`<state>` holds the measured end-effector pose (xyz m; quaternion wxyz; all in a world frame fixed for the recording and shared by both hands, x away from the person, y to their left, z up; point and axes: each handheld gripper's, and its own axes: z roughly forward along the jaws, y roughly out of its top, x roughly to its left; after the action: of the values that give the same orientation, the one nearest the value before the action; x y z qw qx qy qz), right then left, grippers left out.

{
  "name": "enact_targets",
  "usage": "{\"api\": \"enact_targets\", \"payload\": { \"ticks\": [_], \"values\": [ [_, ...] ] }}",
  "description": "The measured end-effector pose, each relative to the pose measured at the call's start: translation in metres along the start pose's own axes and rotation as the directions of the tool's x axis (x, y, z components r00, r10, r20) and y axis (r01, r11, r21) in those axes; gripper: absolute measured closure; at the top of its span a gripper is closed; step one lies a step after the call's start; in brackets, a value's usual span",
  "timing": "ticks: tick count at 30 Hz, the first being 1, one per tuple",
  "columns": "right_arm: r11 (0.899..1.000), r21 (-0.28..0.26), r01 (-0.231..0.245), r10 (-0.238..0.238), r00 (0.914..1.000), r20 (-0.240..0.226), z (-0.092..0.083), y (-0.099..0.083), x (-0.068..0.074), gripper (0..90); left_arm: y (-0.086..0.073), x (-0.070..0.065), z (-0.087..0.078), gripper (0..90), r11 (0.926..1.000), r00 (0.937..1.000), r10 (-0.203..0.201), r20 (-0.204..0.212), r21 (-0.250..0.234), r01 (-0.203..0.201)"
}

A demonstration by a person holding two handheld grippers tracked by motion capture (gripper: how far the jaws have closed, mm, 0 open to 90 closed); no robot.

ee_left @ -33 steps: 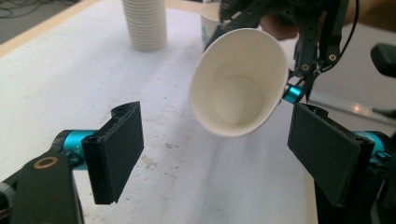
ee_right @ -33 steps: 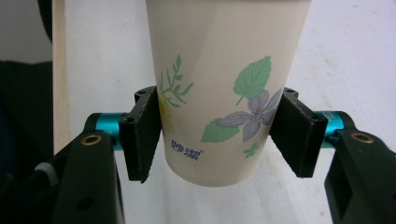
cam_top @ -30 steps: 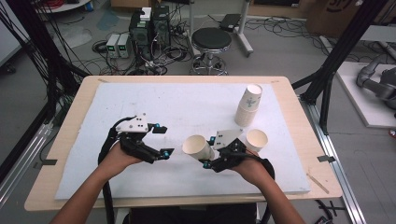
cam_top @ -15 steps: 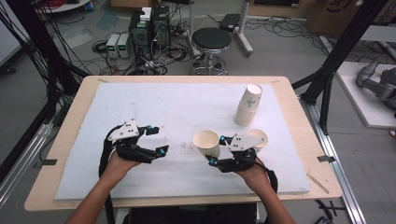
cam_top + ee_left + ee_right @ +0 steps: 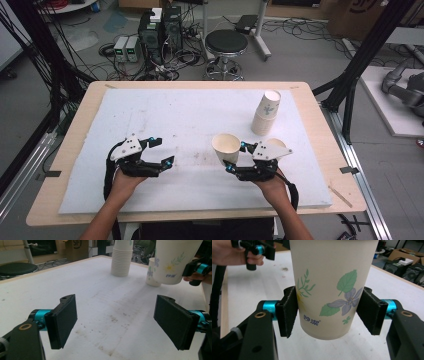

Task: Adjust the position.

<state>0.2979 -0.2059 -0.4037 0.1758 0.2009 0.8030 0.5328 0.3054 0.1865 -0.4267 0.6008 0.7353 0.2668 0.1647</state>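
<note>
A paper cup (image 5: pixel 332 290) with a leaf and flower print stands upright between the pads of my right gripper (image 5: pixel 329 315), which is shut on its lower part. From above, this cup (image 5: pixel 226 147) hangs just over the white board, right of centre, at the tips of the right gripper (image 5: pixel 234 156). My left gripper (image 5: pixel 163 151) hovers low over the board's left half, jaws wide open and empty. Its own view shows the left gripper (image 5: pixel 115 325) with bare board between the pads and the held cup (image 5: pixel 175 260) at the upper right.
A stack of paper cups (image 5: pixel 265 114) stands at the back right of the white board (image 5: pixel 175 110). A single cup (image 5: pixel 150 275) stands just behind the held one. The wooden table's edge (image 5: pixel 330 150) runs close to the right hand.
The right gripper has carried the cup a little to the right. The left gripper has sunk slightly toward the board, its jaws still open.
</note>
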Motion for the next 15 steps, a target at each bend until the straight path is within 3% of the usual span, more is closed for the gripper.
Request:
{"api": "enact_targets", "payload": {
  "ticks": [5, 15],
  "values": [
    [0.999, -0.030, -0.025, 0.026, 0.9996, 0.012, 0.0016, 0.0010, -0.0033, 37.3, -0.0036, 0.0053, -0.0027, 18.8, 1.0000, 0.9998, -0.003, -0.018, 0.006, 0.003],
    [1.000, -0.015, -0.026, 0.026, 0.9991, 0.034, 0.0042, 0.0013, -0.0037, 37.2, -0.0043, 0.0075, -0.0056, 18.8, 0.9999, 0.9994, -0.009, -0.033, 0.007, 0.009]
  ]
}}
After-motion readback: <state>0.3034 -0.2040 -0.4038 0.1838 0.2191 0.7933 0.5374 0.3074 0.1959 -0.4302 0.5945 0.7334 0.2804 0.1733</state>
